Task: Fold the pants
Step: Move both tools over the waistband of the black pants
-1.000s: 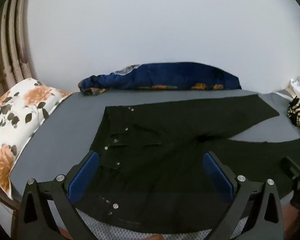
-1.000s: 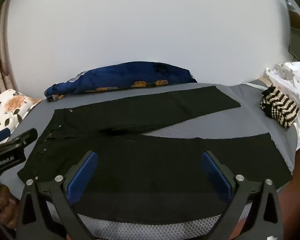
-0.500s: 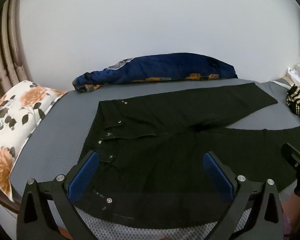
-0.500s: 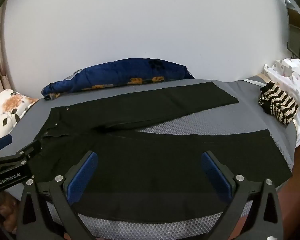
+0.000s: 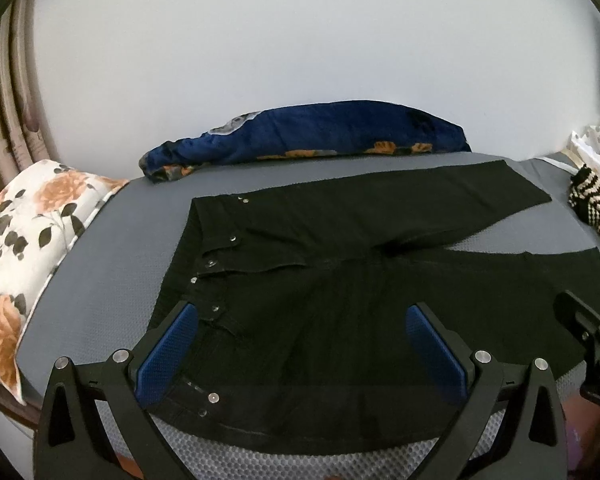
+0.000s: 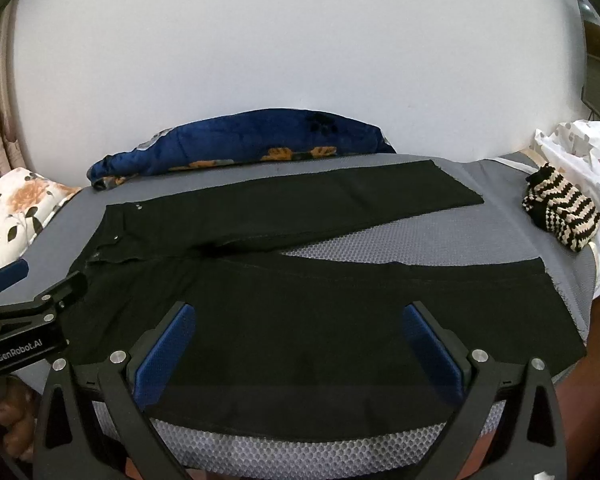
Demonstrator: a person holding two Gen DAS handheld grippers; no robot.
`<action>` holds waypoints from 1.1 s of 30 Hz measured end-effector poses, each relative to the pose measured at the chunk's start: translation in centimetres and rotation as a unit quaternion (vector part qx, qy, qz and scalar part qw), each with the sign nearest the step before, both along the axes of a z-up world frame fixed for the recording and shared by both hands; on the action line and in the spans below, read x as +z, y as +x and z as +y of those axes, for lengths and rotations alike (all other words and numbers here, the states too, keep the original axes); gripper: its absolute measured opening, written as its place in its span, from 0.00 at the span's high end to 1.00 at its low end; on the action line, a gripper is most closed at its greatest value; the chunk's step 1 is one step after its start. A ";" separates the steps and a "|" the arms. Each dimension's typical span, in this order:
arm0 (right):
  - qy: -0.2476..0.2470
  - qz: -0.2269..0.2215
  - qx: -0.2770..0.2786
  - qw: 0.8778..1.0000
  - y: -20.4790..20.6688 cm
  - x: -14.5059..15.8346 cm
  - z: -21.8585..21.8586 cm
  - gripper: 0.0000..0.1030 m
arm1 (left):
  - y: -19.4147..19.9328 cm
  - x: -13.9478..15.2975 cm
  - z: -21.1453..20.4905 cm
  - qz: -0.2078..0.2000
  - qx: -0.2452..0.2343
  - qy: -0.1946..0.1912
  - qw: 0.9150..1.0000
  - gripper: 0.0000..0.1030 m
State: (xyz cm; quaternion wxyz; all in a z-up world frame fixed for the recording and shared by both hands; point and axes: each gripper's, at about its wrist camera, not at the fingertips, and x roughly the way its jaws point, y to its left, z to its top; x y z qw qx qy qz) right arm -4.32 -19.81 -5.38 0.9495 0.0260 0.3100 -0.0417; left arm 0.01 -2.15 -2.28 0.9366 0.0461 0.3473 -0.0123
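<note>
Black pants lie flat on the grey bed, waistband with metal buttons to the left, two legs spread apart to the right; they also show in the right wrist view. My left gripper is open and empty above the near waistband side. My right gripper is open and empty above the near leg. The left gripper also shows at the left edge of the right wrist view.
A rolled blue floral blanket lies along the far edge by the wall. A floral pillow sits at the left. A striped knit item and white cloth lie at the right. Grey bed surface shows between the legs.
Both grippers have lifted slightly and pulled back, so the pants sit a little lower and farther in view. The pants have not moved. Both grippers stay open.
</note>
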 end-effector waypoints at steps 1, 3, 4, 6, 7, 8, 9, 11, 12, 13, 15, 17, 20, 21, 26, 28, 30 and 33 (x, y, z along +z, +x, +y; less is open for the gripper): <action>0.000 0.000 0.000 1.000 0.0 0.0 0.0 0.00 | 0.0 0.0 0.0 0.001 -0.001 0.000 1.000 0.00; 0.000 0.000 0.000 1.000 0.0 0.0 0.0 0.00 | 0.1 -0.1 0.0 0.004 -0.003 -0.003 1.000 0.00; 0.000 0.000 0.000 1.000 0.0 0.0 0.0 0.00 | 0.0 -0.2 0.1 0.003 -0.003 -0.004 1.000 0.00; 0.001 0.002 0.000 1.000 0.0 -0.1 0.0 0.00 | 0.0 -0.3 0.1 0.004 -0.004 -0.004 1.000 0.00; 0.002 0.002 0.000 1.000 0.0 -0.2 0.0 0.00 | -0.1 -0.4 0.1 0.003 -0.003 -0.003 1.000 0.00; 0.003 0.003 0.000 1.000 0.0 -0.2 0.0 0.00 | -0.1 -0.4 0.0 0.002 -0.002 -0.003 1.000 0.00; 0.003 0.004 0.001 1.000 0.0 -0.3 0.0 0.00 | -0.1 -0.5 0.0 0.002 -0.002 -0.004 1.000 0.00; 0.001 0.005 0.001 1.000 0.1 -0.3 0.1 0.00 | -0.1 -0.5 0.1 0.005 -0.005 -0.005 1.000 0.00; 0.001 0.005 0.000 1.000 0.1 -0.4 0.1 0.00 | -0.1 -0.7 0.1 0.005 -0.005 -0.005 1.000 0.00; 0.002 0.005 0.001 1.000 0.1 -0.4 0.1 0.00 | -0.1 -0.8 0.1 0.005 -0.004 -0.005 1.000 0.00; 0.004 0.005 0.004 1.000 0.1 -0.4 0.1 0.00 | -0.3 -1.0 0.1 0.006 -0.004 -0.004 1.000 0.00; 0.006 0.006 0.006 1.000 -0.1 -0.5 0.2 0.00 | -0.4 -1.1 0.1 0.007 -0.003 -0.003 1.000 0.00; 0.004 0.002 0.007 1.000 -0.3 -0.5 0.5 0.00 | -0.7 -1.2 0.1 0.004 -0.004 0.000 1.000 0.00; 0.001 0.002 0.008 1.000 -0.4 -0.5 0.6 0.00 | -0.8 -1.2 0.2 0.003 -0.005 0.000 1.000 0.00; -0.004 0.003 0.011 1.000 -0.6 -0.5 1.0 0.00 | -0.8 -0.7 0.4 0.001 -0.005 0.000 1.000 0.00; -0.006 0.005 0.015 1.000 -0.7 -0.6 1.2 0.00 | -0.8 -0.7 0.4 0.002 -0.004 0.001 1.000 0.00; -0.006 0.008 0.015 1.000 -0.6 -0.8 1.2 0.00 | -0.9 -0.7 0.5 0.002 -0.005 -0.001 1.000 0.00; 0.003 0.014 0.017 1.000 -0.4 -1.0 1.1 0.00 | -0.8 -0.5 0.7 0.003 -0.006 -0.001 1.000 0.00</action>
